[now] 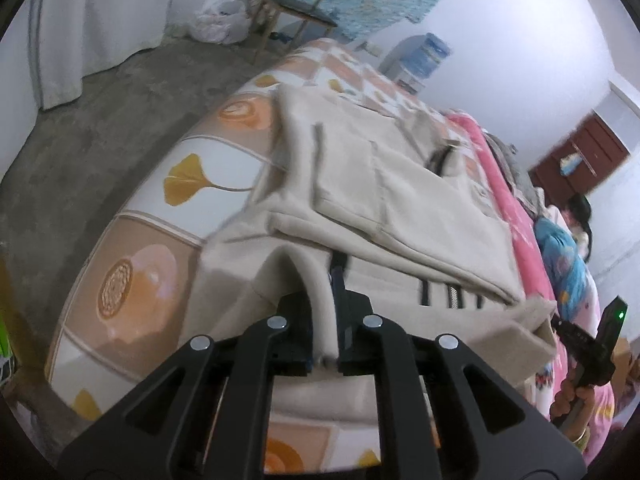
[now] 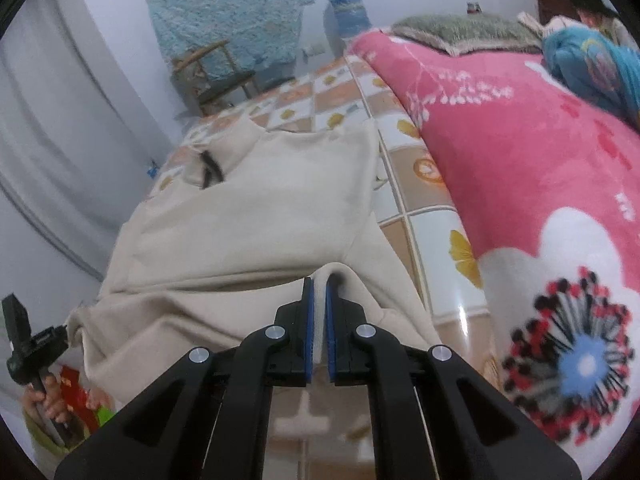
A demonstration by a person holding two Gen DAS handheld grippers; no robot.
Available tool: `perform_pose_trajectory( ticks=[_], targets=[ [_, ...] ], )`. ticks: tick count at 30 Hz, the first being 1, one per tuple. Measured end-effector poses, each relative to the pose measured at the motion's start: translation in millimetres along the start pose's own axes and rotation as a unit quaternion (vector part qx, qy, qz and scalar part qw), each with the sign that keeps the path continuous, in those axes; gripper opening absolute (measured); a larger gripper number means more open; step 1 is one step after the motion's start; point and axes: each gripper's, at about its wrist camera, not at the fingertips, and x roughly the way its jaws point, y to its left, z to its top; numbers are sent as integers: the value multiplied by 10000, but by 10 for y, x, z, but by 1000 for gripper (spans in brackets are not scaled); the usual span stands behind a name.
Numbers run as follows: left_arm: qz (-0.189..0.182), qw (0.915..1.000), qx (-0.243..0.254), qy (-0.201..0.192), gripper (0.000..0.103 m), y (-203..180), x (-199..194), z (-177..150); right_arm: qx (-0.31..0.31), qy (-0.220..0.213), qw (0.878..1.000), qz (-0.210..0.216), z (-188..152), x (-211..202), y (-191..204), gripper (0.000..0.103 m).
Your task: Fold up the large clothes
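Observation:
A large beige garment (image 1: 400, 184) (image 2: 260, 208) lies partly folded on a bed with a tile-patterned sheet (image 1: 192, 184) (image 2: 432, 224). My left gripper (image 1: 322, 292) is shut on a raised fold at the garment's near edge, the cloth running between its fingers. My right gripper (image 2: 320, 284) is shut on another part of the same edge, beige cloth pinched between its blue pads. The near edge hangs lifted between the two grippers. Each view shows the other gripper in a hand: the right gripper (image 1: 558, 322) at the right, the left gripper (image 2: 66, 330) at the lower left.
A pink flowered blanket (image 2: 540, 160) (image 1: 508, 200) covers the bed beside the garment, with a blue patterned bundle (image 2: 592, 64) on it. A wooden chair (image 1: 296, 4) (image 2: 216, 76) and a water dispenser (image 1: 428, 54) stand beyond the bed. Grey concrete floor (image 1: 100, 120) lies to the left.

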Motion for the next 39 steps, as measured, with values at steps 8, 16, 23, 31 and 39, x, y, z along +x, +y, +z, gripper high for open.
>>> perform_pose_trajectory(
  ticks=[8,16,23,31,39],
  targets=[
    [56,9986,-30,-518,40,166,-206,27,181,166,9997,55,-81,116,-183,27],
    [667,9962,552,-9,42,110,-146,-170,-366,218,9972,-609,-268,-96,-298,50],
    [350,9971,484,-475,46,133,-480,-213,-610,239,9955,-685,-388,-110,-257,50],
    [968,9890,1087,-282,54,-21,-365,-245,-685,255,9952,-650,-391,-63,-243,50],
    [1948,9696,1481,16,52,-70,10,-392,-914,121,9934,-687,-433,-184,-165,50]
  ],
)
